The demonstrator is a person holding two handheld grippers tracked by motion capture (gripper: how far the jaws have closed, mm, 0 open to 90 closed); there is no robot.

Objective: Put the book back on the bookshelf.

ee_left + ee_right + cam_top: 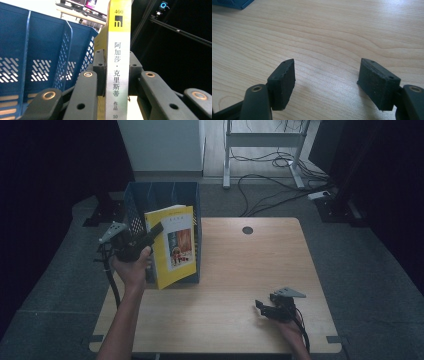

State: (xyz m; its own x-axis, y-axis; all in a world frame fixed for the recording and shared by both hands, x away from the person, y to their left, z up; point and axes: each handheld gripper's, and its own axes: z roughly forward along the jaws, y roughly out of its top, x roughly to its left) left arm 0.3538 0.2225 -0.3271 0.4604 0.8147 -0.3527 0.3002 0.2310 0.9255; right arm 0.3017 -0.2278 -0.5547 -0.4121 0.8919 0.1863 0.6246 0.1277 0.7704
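Observation:
A yellow book [172,245] with a picture on its cover stands upright in front of the blue file rack [150,197] at the table's left. My left gripper [152,232] is shut on the book's spine edge, held by a hand. In the left gripper view the white and yellow spine [118,62] runs up between the two black jaws, with the rack's blue perforated dividers [47,57] to its left. My right gripper [262,307] rests low over the table near the front right, open. In the right gripper view its fingers [283,82] stand wide apart over bare wood.
The wooden table [250,270] has a round cable hole [247,230] near its back edge. Behind the table are a white cabinet [162,145], a metal desk frame [265,145] and cables [270,190] on the grey floor. A corner of the blue rack [234,3] sits at the top left.

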